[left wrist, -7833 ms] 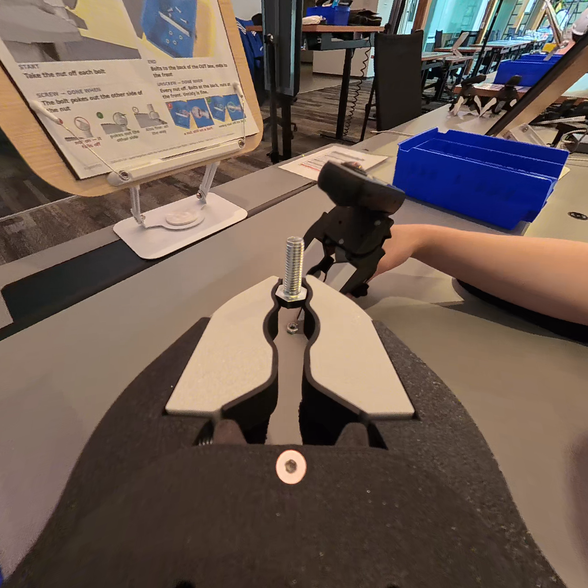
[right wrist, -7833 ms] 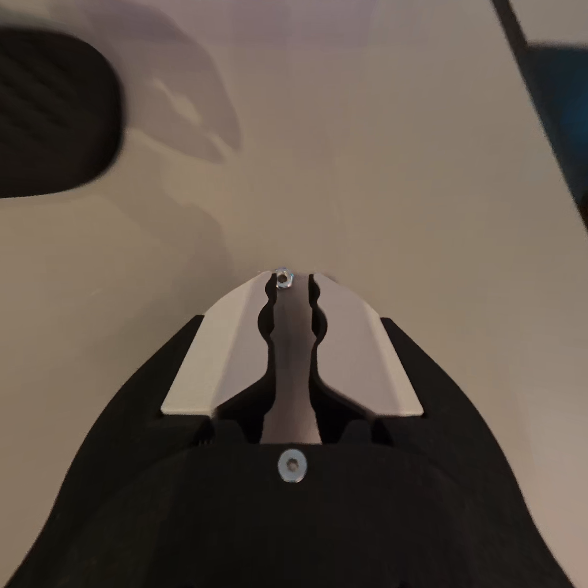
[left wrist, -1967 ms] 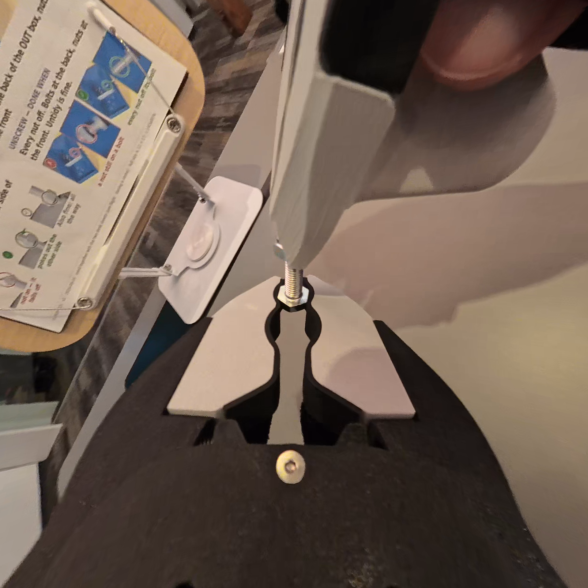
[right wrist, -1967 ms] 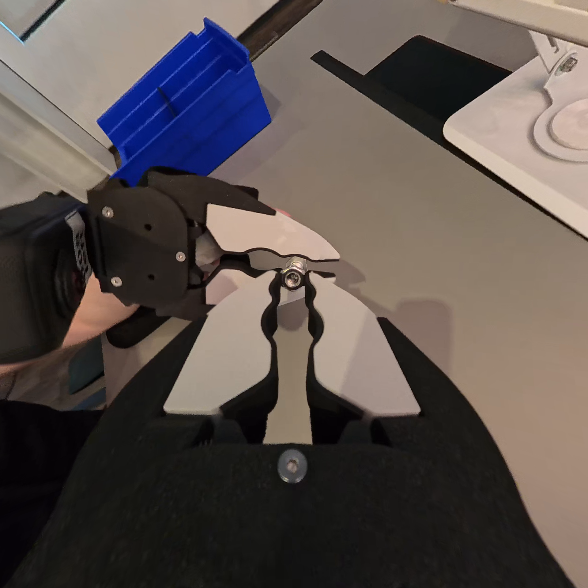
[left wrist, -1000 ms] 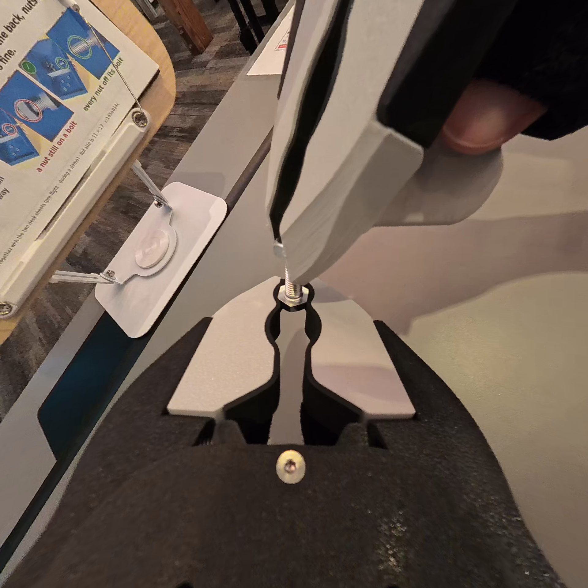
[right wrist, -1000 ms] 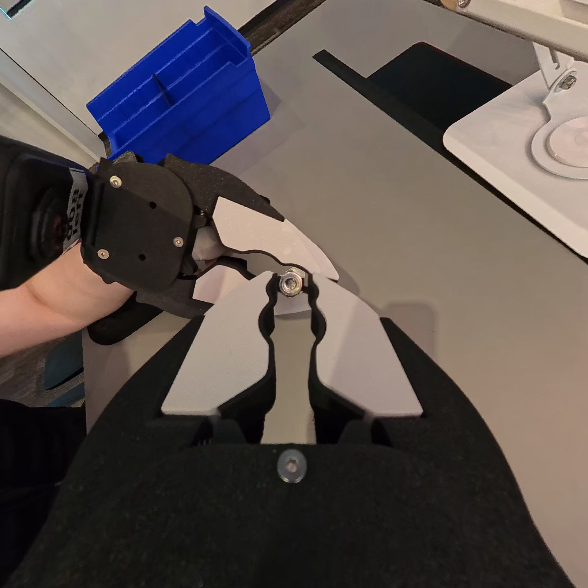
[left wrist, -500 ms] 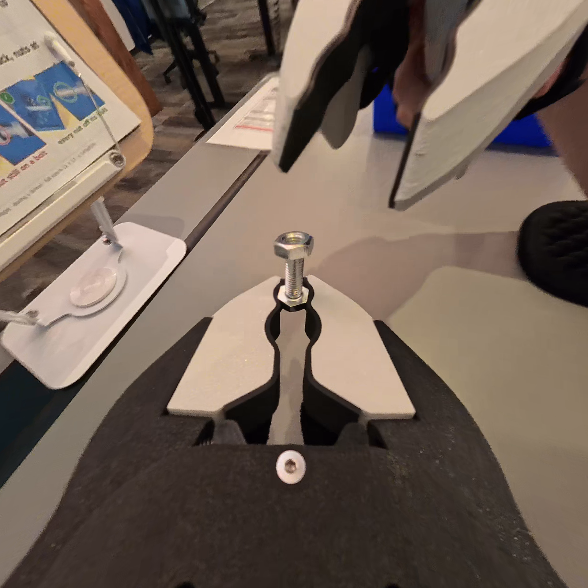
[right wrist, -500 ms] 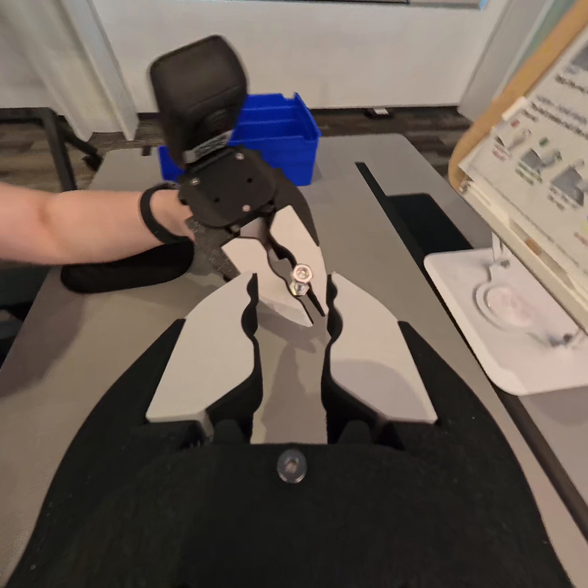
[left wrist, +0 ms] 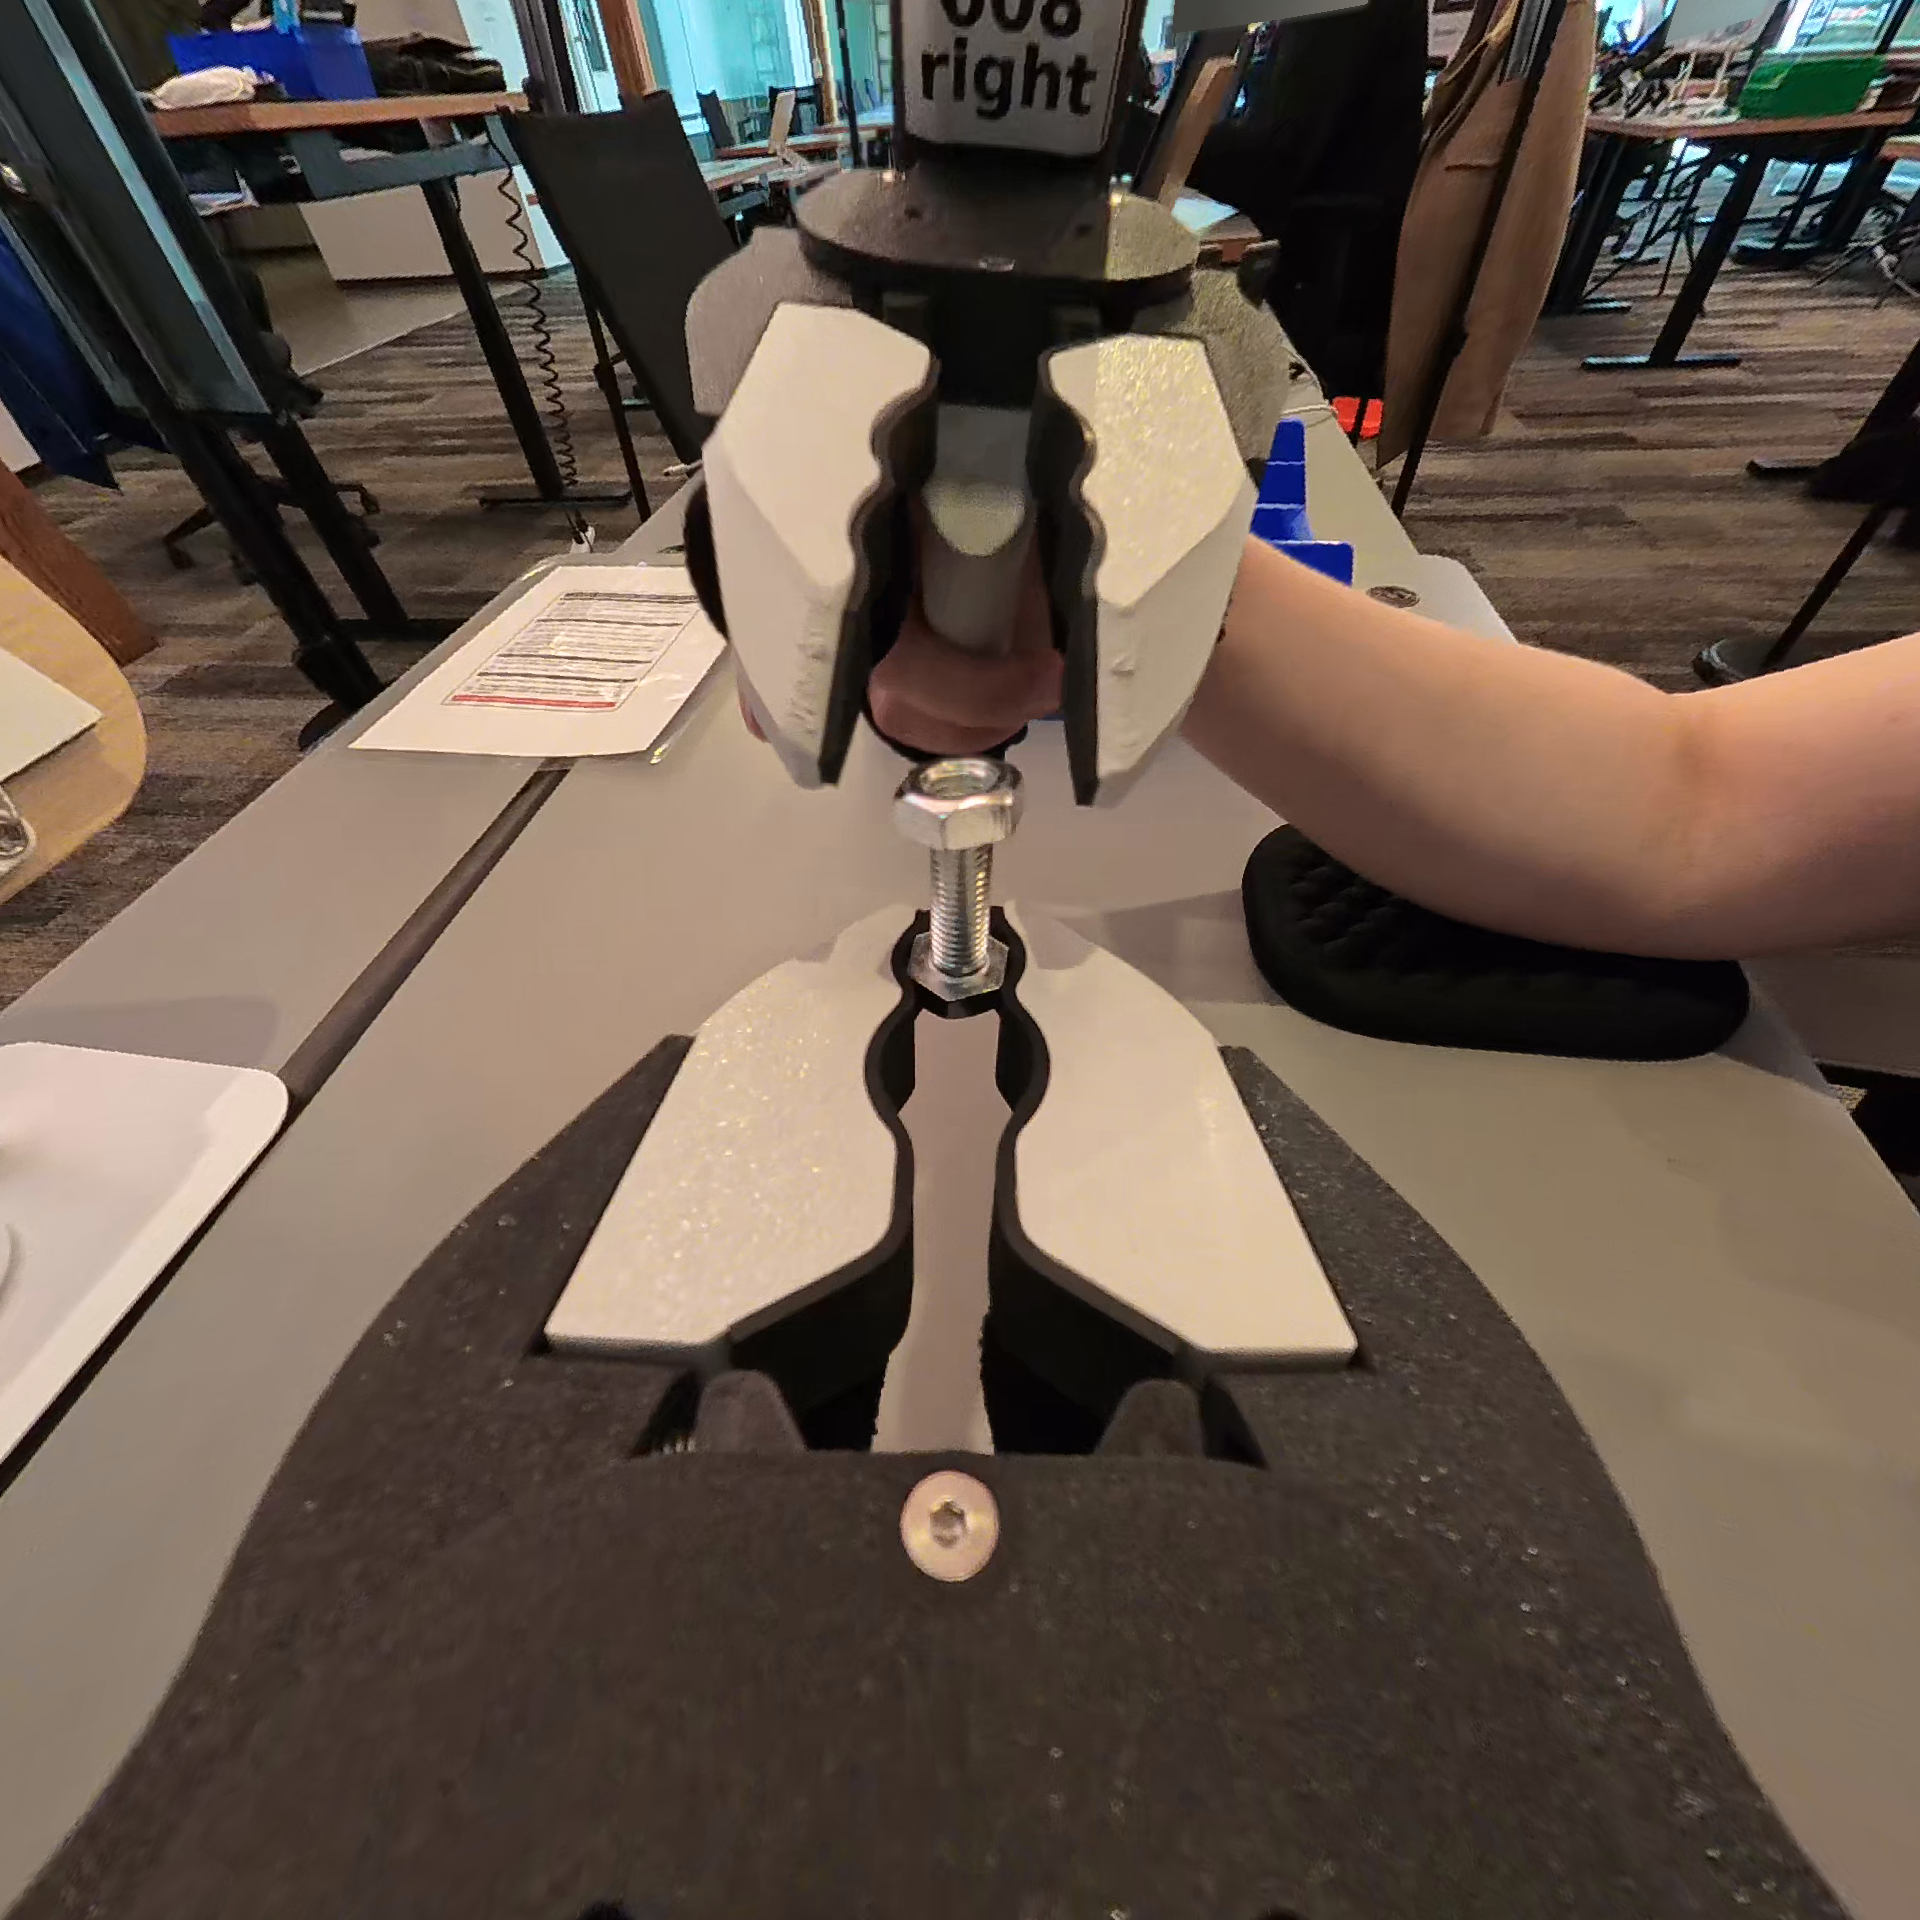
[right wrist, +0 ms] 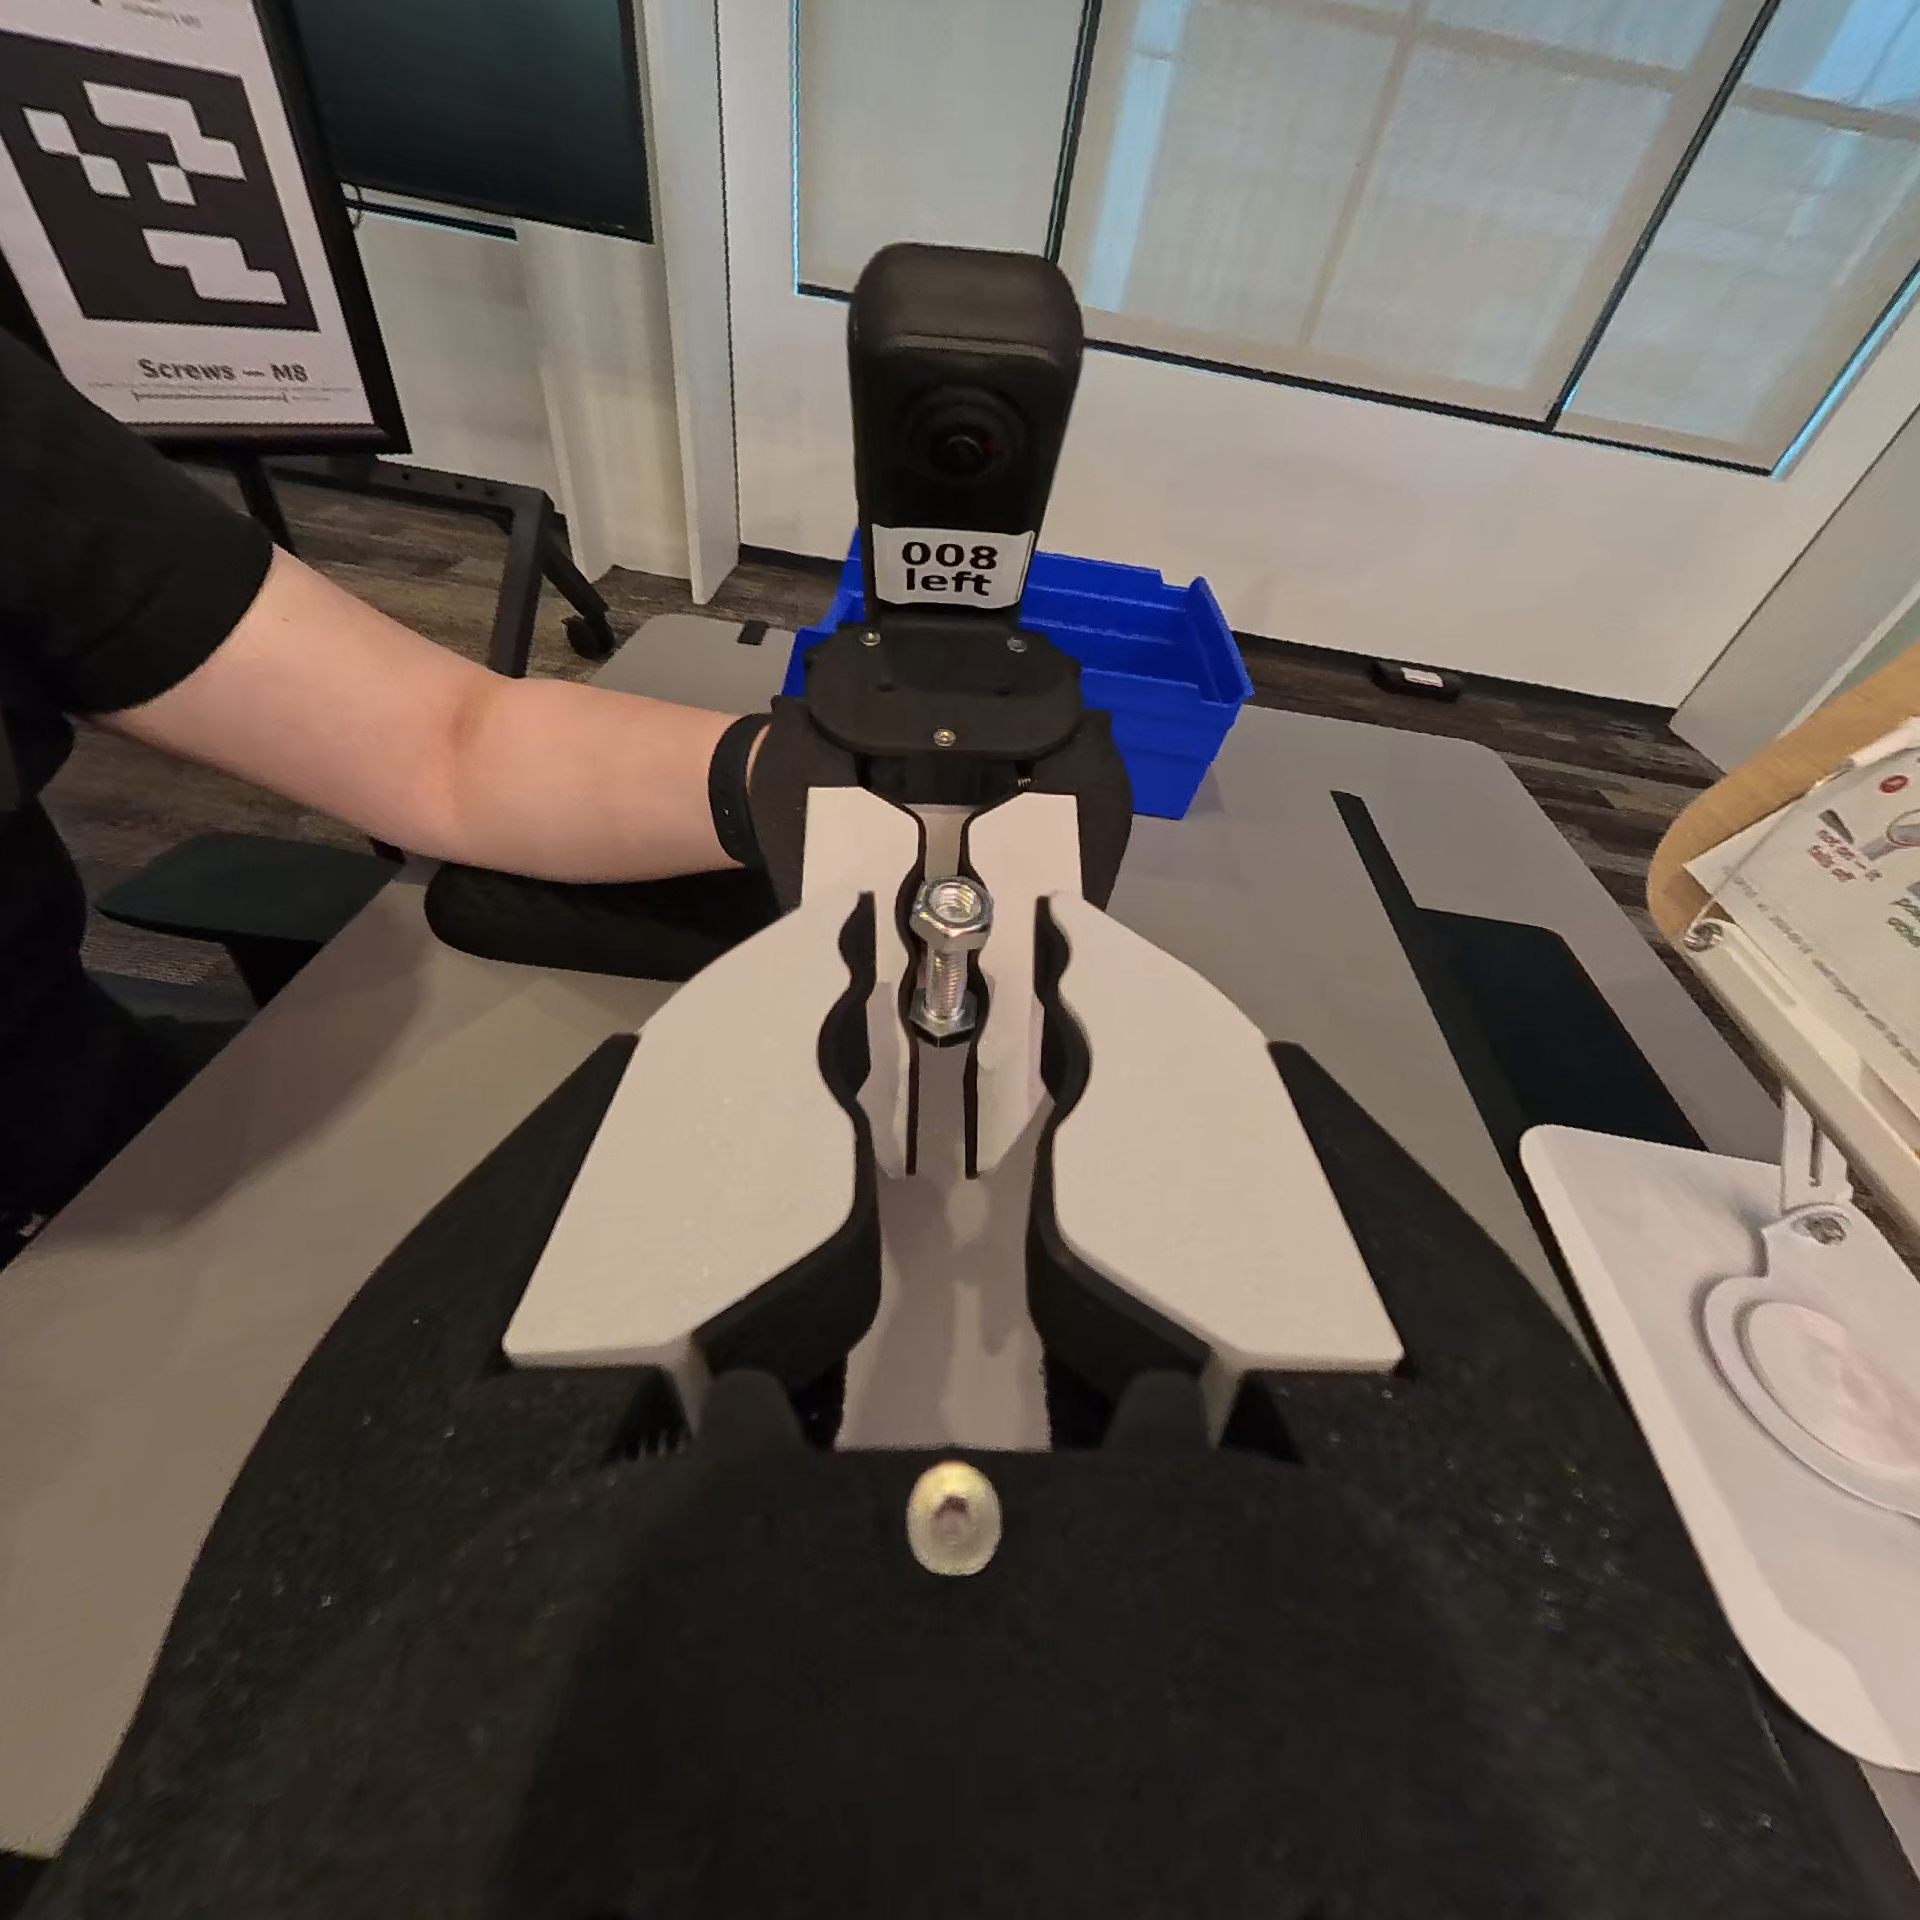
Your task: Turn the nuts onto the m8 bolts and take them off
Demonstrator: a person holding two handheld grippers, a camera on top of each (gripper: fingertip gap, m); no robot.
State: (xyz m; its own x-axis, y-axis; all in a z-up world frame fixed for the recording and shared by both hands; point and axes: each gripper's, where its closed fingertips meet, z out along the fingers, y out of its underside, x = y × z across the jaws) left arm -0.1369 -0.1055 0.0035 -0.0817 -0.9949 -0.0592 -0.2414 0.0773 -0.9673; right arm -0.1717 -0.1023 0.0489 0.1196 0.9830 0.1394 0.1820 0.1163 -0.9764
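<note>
A silver M8 bolt [left wrist: 958, 904] stands upright, and my left gripper [left wrist: 954, 971] is shut on its hex head. A silver nut [left wrist: 958, 816] sits on the top end of the thread. My right gripper [left wrist: 956, 774] faces the left one. It is open, with its fingertips level with the nut and apart from it. In the right wrist view the nut [right wrist: 951, 925] lies between the open fingers of my right gripper [right wrist: 953, 914]. Below it are the bolt [right wrist: 943, 982] and my left gripper [right wrist: 942, 1101].
A blue bin [right wrist: 1132, 665] stands on the grey table [left wrist: 1558, 1247] behind the left gripper. A black wrist pad [left wrist: 1486, 977] lies under the person's arm. A white stand base [right wrist: 1714, 1299] with an instruction board [right wrist: 1818, 883] is at the table's side. A printed sheet [left wrist: 561, 665] lies farther off. The tips of one gripper are about 5 centimeters away from the tips of the other.
My right gripper brought the nut to the bolt's end and held it there. It then let go, opened and swung round to face the left gripper. The nut stays on the bolt.
</note>
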